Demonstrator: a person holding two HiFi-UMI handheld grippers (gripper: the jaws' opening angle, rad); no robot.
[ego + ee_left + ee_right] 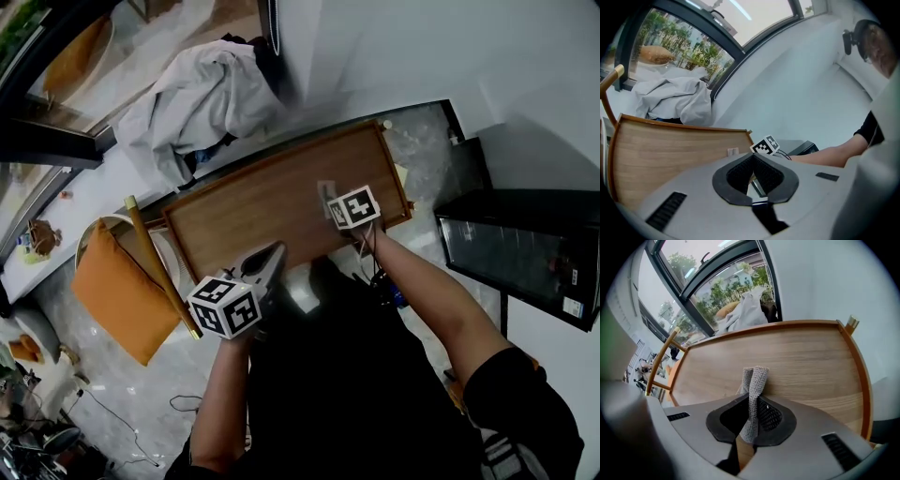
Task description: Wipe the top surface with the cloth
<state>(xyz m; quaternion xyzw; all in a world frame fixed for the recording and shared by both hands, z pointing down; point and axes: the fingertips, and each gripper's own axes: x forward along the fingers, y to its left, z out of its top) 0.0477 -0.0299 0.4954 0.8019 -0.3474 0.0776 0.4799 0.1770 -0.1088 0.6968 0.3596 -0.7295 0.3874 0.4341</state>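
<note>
The wooden table top (272,202) with a raised rim lies ahead of me. My right gripper (334,208) hovers over its near right part, shut on a grey mesh cloth (325,192). In the right gripper view the cloth (756,380) stands up twisted from between the jaws of the right gripper (752,404), just above the wood (811,362). My left gripper (270,258) is held off the table's near edge. In its own view the left gripper (753,161) has its black pads together with nothing between them. The right gripper's marker cube (765,145) shows beyond them.
A crumpled white garment (202,98) lies beyond the table's far left corner by the window. A wooden chair with an orange cushion (117,291) stands at the left. A black cabinet (525,248) stands at the right, and a white wall runs behind the table.
</note>
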